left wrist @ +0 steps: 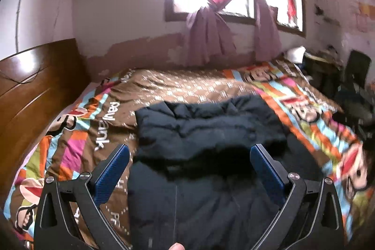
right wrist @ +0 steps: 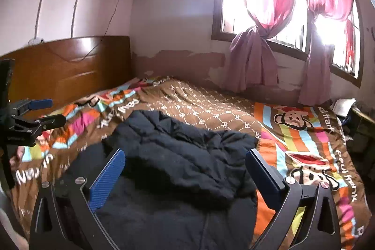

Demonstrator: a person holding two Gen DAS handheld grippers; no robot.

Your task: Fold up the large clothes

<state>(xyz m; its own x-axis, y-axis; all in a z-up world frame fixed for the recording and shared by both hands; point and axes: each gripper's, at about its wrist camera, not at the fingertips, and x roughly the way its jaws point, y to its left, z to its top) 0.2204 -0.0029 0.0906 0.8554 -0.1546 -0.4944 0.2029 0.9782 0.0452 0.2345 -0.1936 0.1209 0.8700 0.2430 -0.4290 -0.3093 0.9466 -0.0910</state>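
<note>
A dark navy padded jacket [left wrist: 206, 132] lies on the bed, its far part folded back over the near part. It also shows in the right wrist view [right wrist: 178, 156]. My left gripper [left wrist: 189, 149] is open and empty, held above the jacket's near half. My right gripper [right wrist: 185, 156] is open and empty, also above the jacket. In the right wrist view the left gripper [right wrist: 46, 111] shows at the far left, above the bedspread, its blue-padded fingers apart.
The bed has a colourful cartoon-monkey bedspread [left wrist: 77, 137] with a brown patterned middle [right wrist: 201, 107]. A wooden headboard [right wrist: 70, 67] stands at the left. The wall with a window and pink curtains [right wrist: 264, 15] lies beyond. Dark clutter [left wrist: 351, 90] sits at the bed's right.
</note>
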